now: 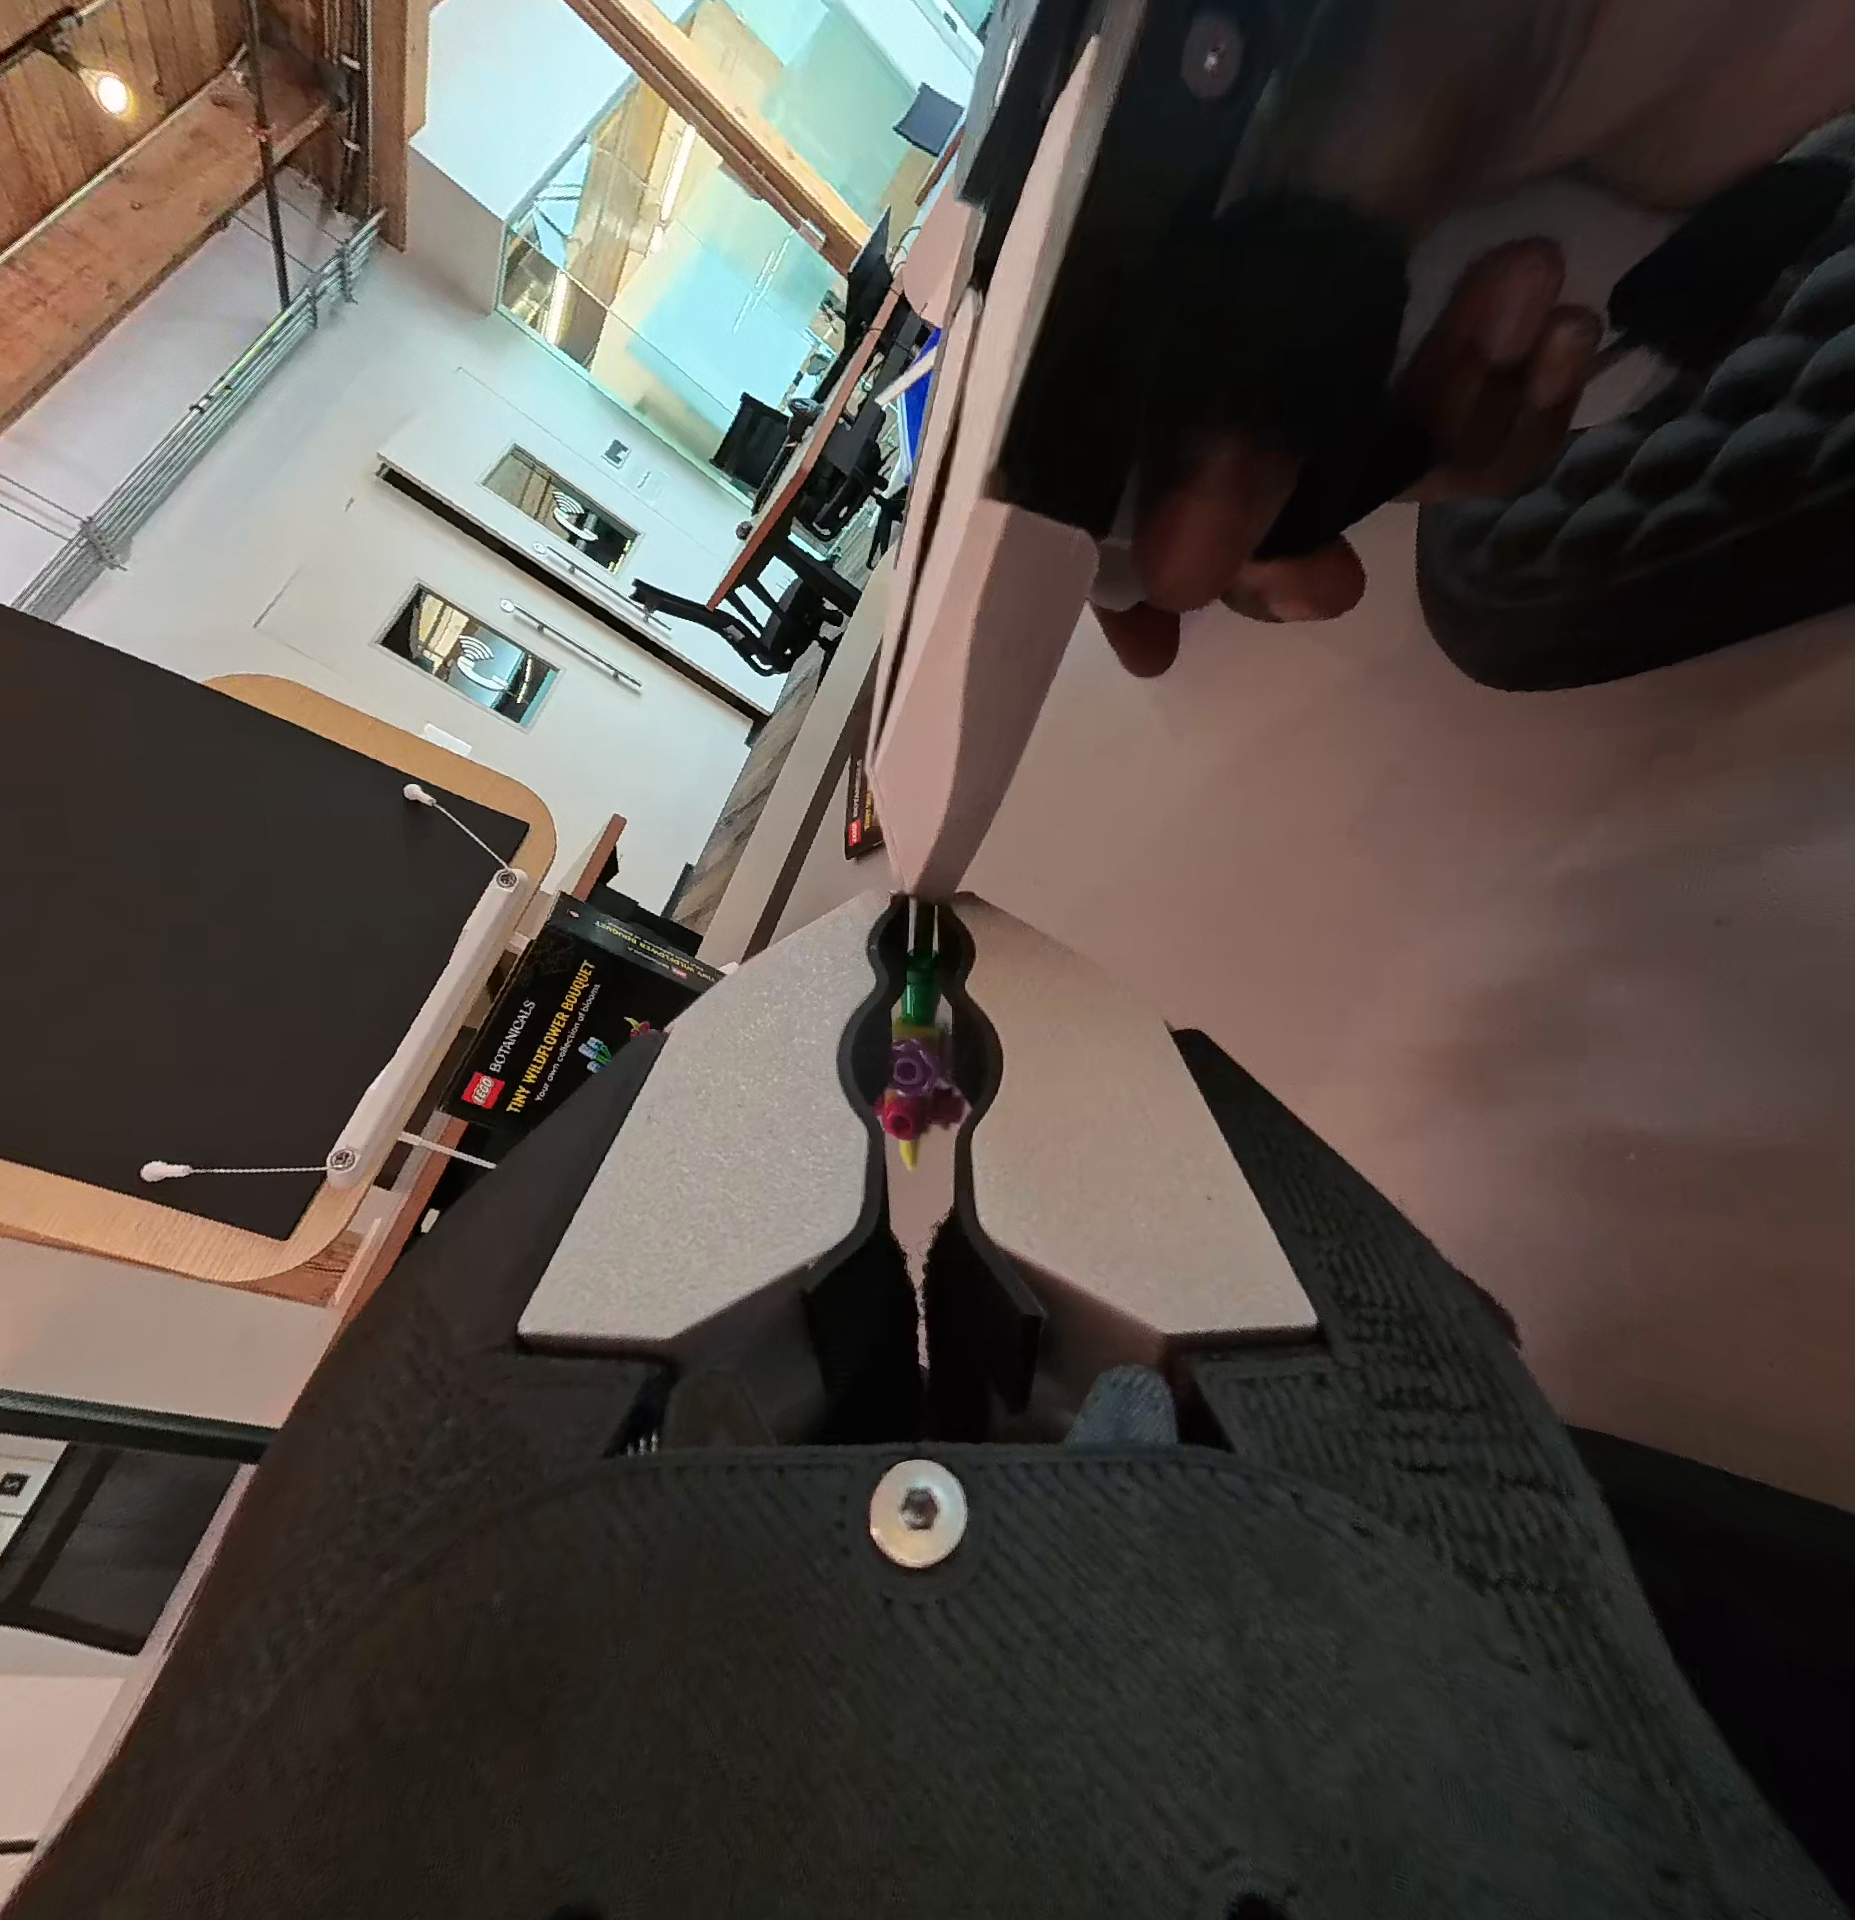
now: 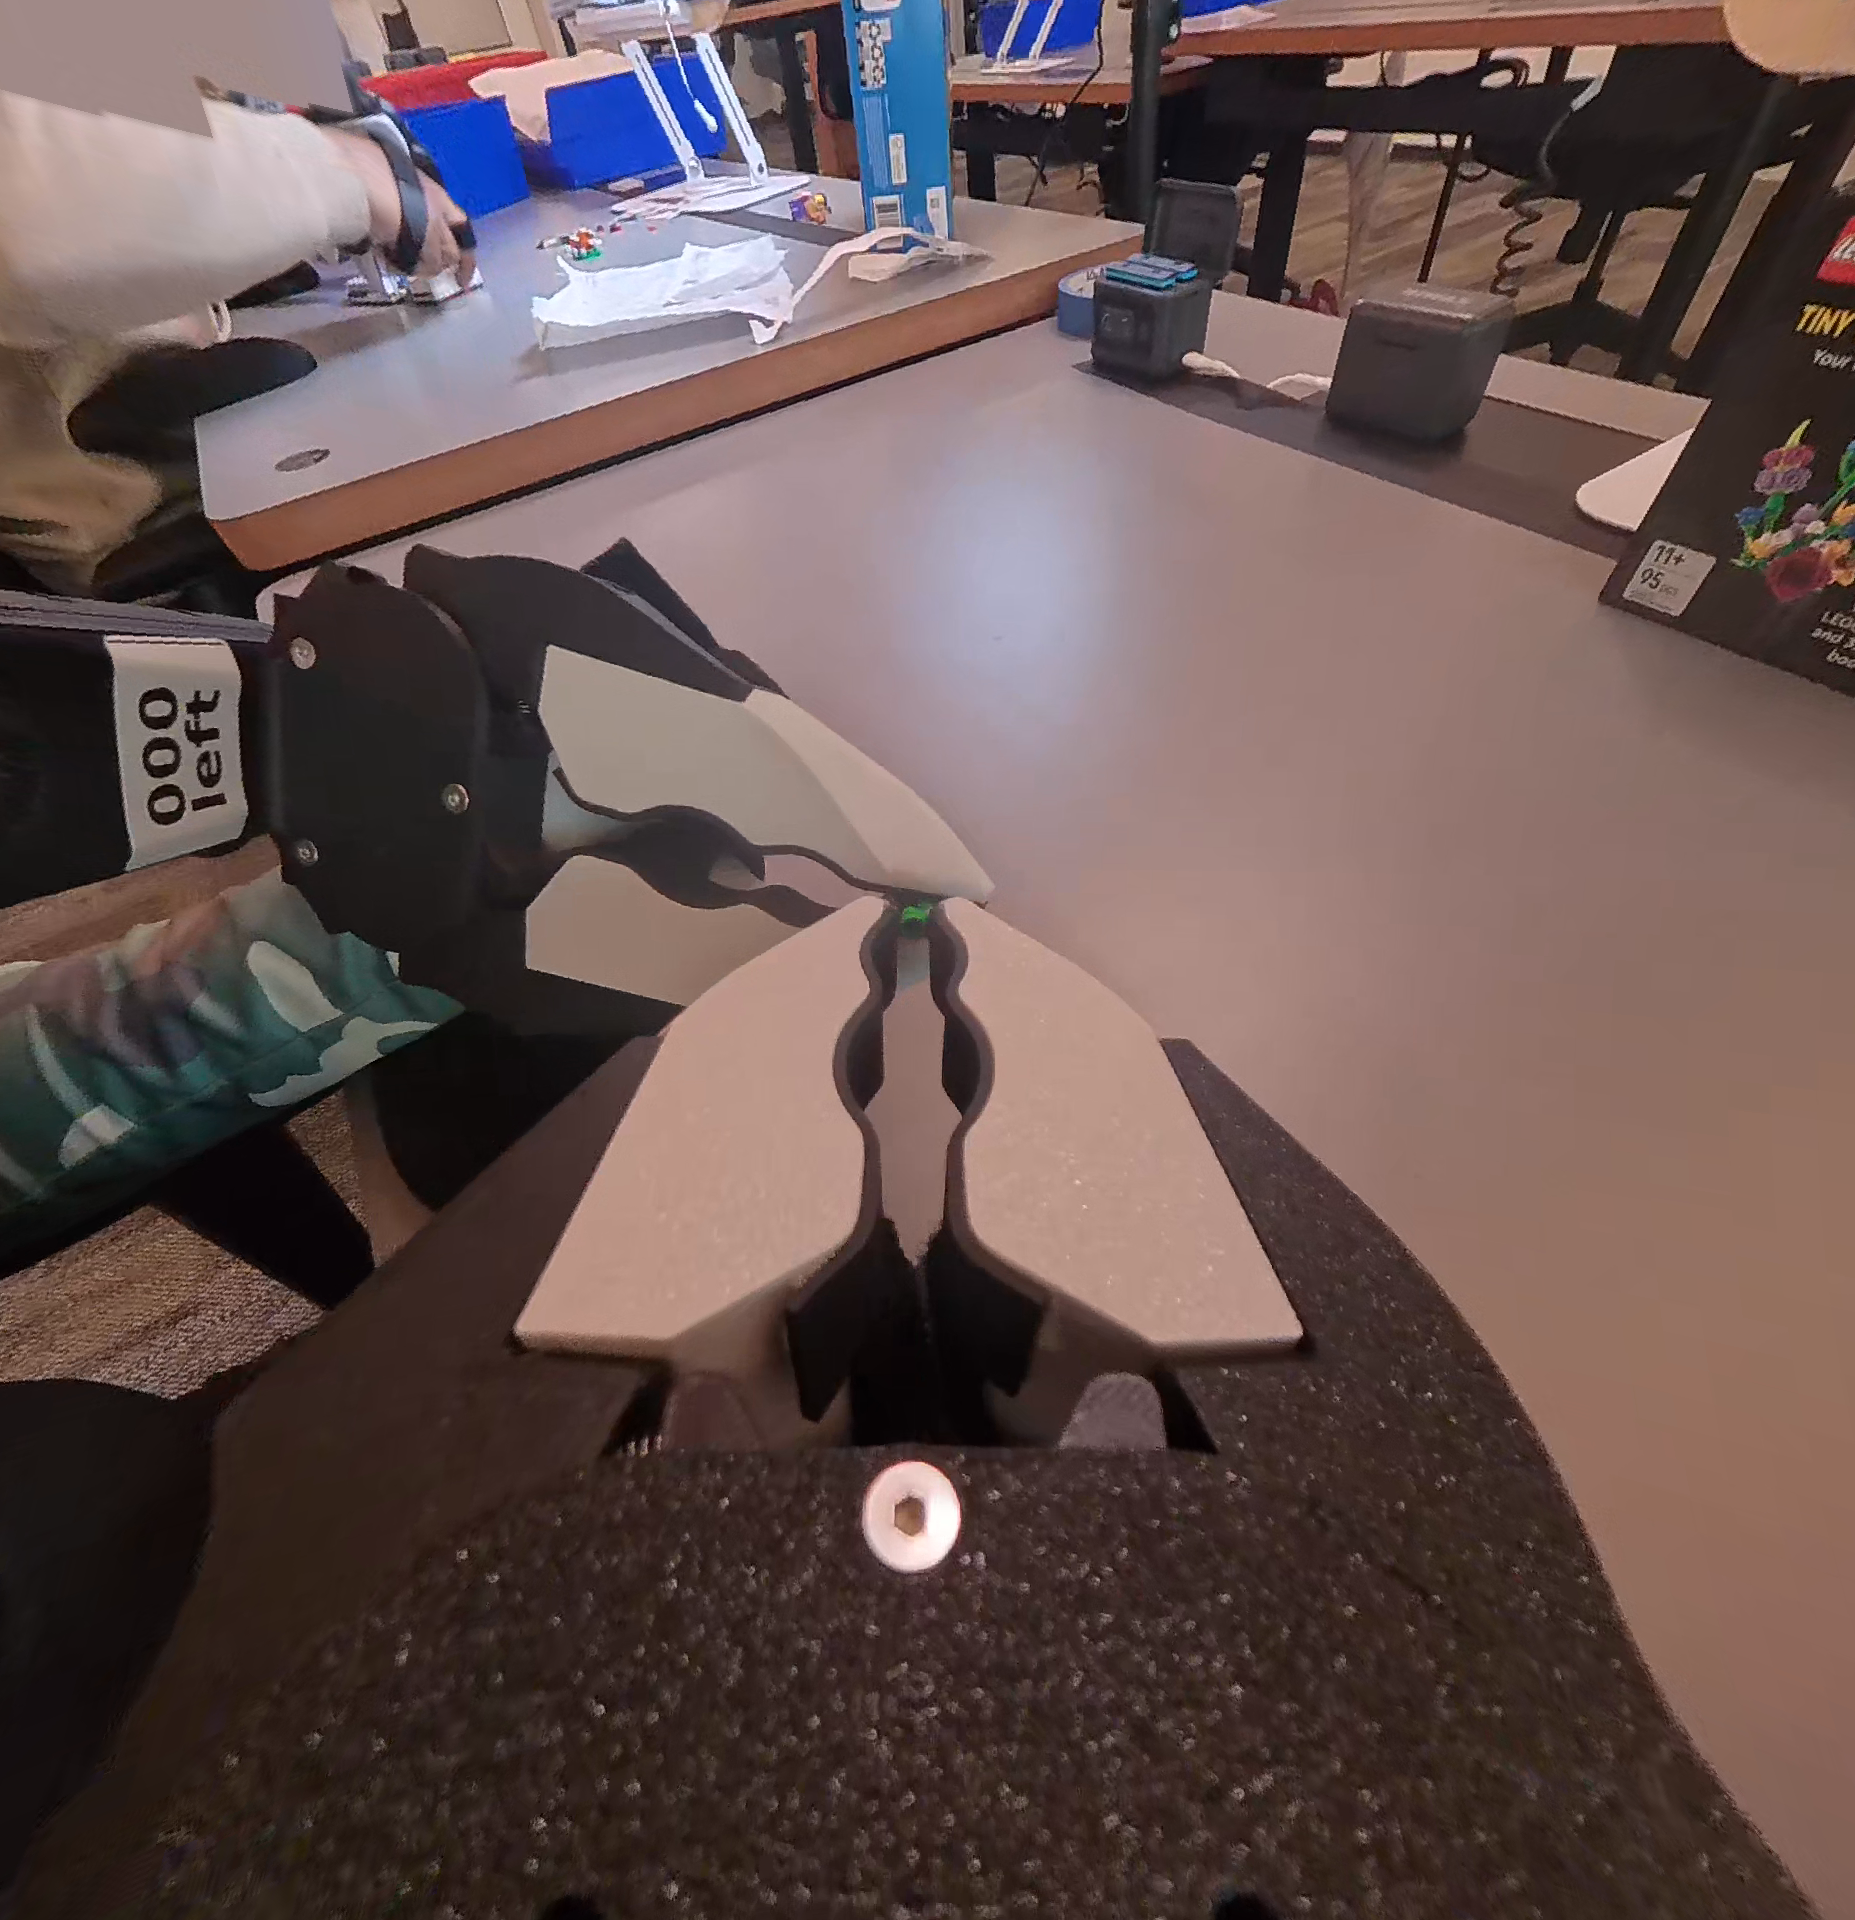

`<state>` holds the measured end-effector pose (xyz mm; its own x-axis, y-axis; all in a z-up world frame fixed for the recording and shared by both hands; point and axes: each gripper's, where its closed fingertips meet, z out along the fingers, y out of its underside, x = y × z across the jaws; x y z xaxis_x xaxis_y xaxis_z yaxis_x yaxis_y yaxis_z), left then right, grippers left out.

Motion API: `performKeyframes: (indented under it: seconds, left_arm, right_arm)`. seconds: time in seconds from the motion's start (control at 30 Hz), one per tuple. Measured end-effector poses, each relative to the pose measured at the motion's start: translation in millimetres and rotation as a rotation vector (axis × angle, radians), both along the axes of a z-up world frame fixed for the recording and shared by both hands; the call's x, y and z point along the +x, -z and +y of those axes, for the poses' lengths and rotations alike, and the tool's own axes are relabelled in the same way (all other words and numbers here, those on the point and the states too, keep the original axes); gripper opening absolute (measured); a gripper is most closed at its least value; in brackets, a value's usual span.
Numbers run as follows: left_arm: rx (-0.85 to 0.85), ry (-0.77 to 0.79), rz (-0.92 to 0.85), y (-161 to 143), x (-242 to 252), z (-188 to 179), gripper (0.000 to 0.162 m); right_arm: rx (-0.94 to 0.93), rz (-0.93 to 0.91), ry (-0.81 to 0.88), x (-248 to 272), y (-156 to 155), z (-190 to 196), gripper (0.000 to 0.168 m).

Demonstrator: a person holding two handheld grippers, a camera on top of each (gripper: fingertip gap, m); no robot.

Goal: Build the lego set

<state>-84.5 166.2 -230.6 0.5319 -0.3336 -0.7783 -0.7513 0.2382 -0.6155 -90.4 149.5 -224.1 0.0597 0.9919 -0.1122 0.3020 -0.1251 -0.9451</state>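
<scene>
The left gripper (image 1: pixel 915 914) has its grey jaws nearly closed around a small flower stem of green, purple, magenta and yellow plastic bricks (image 1: pixel 915 1070), held off the grey surface (image 2: pixel 1318 831), likely to steady it for joining. At the stem's green tip the right gripper (image 2: pixel 910 916) meets it tip to tip, jaws narrowed on a small green piece (image 2: pixel 910 916). Beyond the stem, the black cardboard set box (image 2: pixel 1775 499) stands on the surface.
</scene>
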Motion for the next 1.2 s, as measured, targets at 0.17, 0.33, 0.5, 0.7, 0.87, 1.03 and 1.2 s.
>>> performKeyframes:
  seconds: [0.17,0.33,0.5,0.7,0.87,1.03,1.2]
  left_arm:
    - [0.013,-0.012,-0.061,-6,-4,2,0.022]
    - [0.001,-0.007,0.006,2,1,3,0.019]
    - [-0.006,0.002,0.024,3,4,1,0.007]
    - [-0.012,0.010,0.032,4,6,0,0.007]
    - [-0.034,0.036,-0.014,2,7,-1,0.007]
    - [-0.116,0.000,0.008,15,-1,2,0.007]
    - [-0.045,0.020,-0.105,-6,-8,-3,0.006]
  right_arm:
    - [-0.010,0.041,0.018,8,-6,6,0.005]
    - [-0.002,0.029,0.014,11,-5,3,0.005]
    - [0.020,0.027,0.013,12,-4,2,0.005]
    - [0.099,-0.057,0.018,9,5,2,0.007]
    - [0.244,-0.061,0.016,9,2,1,0.005]
    - [0.780,-0.185,0.066,16,-6,5,0.004]
    - [0.671,-0.063,0.096,36,-36,4,0.004]
